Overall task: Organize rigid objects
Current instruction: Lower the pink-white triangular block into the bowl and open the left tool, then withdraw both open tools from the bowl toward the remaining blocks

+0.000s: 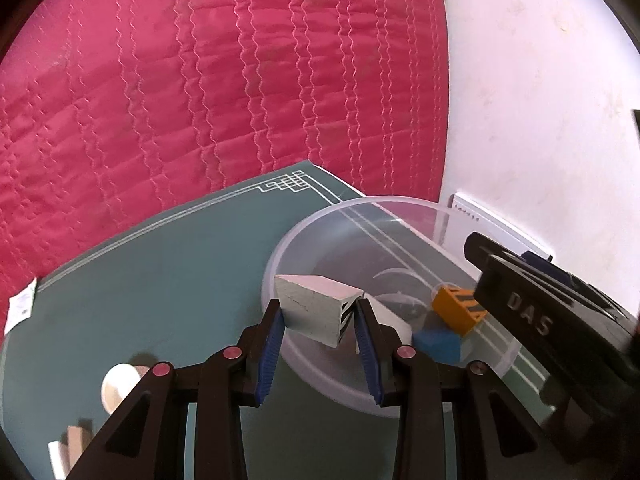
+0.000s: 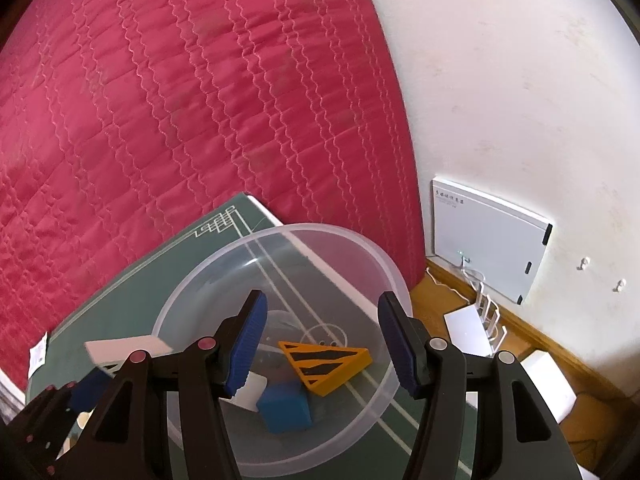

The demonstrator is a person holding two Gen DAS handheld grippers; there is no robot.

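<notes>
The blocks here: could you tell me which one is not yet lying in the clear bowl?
The white wedge block, clamped in the left gripper above the bowl's rim.

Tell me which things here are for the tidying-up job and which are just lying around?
For the job:
- white wedge block, held in the left gripper
- clear bowl
- orange striped block and blue block, in the bowl
- right gripper, open above the bowl

Just lying around:
- red quilt
- green mat
- white wall box
</notes>
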